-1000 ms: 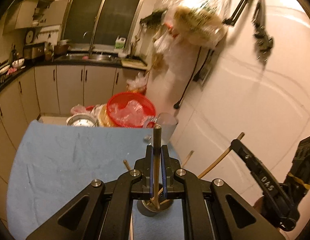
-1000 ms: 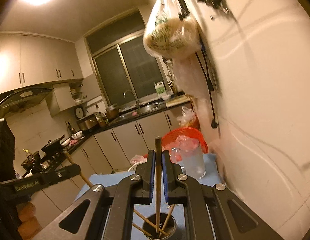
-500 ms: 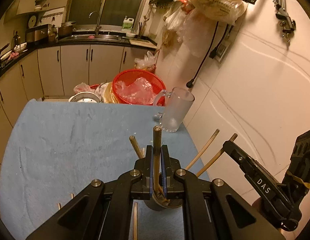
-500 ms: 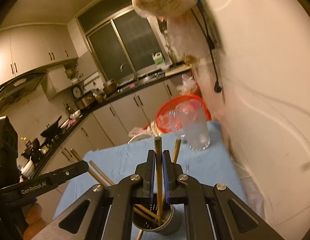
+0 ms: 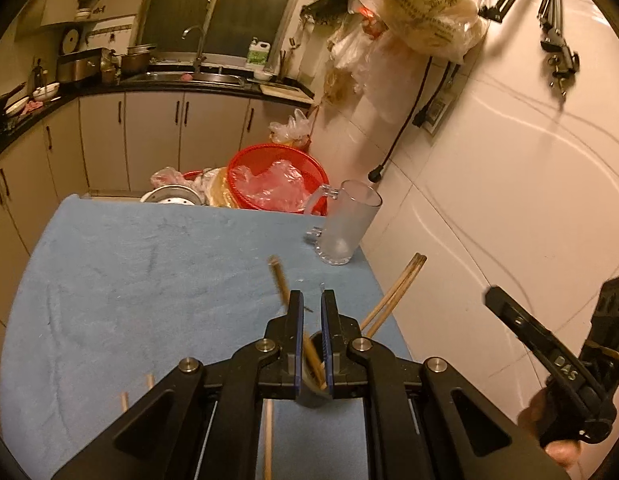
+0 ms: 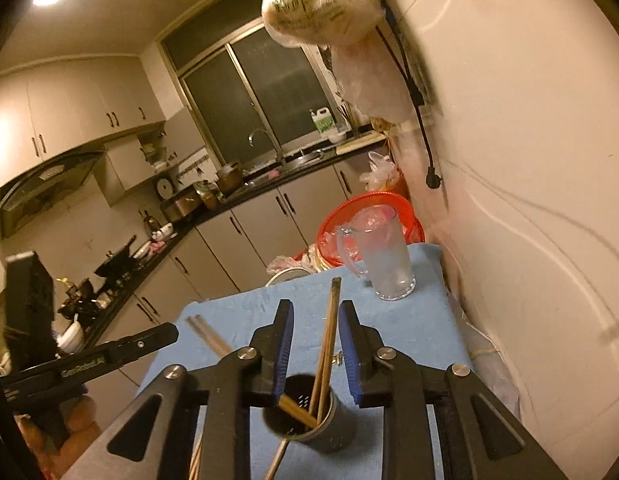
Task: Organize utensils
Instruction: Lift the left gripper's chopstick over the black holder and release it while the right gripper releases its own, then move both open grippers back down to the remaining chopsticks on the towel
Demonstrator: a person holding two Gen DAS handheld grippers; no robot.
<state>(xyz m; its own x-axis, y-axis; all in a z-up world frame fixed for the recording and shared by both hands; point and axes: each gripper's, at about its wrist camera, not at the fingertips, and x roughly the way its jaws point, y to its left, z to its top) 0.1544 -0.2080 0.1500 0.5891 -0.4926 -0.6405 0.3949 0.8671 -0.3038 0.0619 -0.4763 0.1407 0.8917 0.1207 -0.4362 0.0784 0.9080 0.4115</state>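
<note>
Two grippers, one dark holder cup, one glass mug, one red basket, one blue cloth over the table.

Right wrist view: right gripper at centre bottom, jaws opening, blue pads clear of everything. Two chopsticks stand upright in the gap between the fingers, touching neither pad, with lower ends down in the holder cup just below the fingertips. Two more sticks lean out of the cup toward the left of the frame. Loose sticks poke out at the bottom edge; count unclear.

Left wrist view: left gripper at lower centre, jaws apart by a narrow slot. A blurred chopstick runs tilted up and left out of that slot, its lower part in the cup behind the fingers. Cannot tell whether the pads press on it. Two sticks lean right of the fingers. Three loose sticks lie on the blue cloth at lower left, partly under the gripper.

Glass mug stands at the cloth's far right corner, red basket behind it.
</note>
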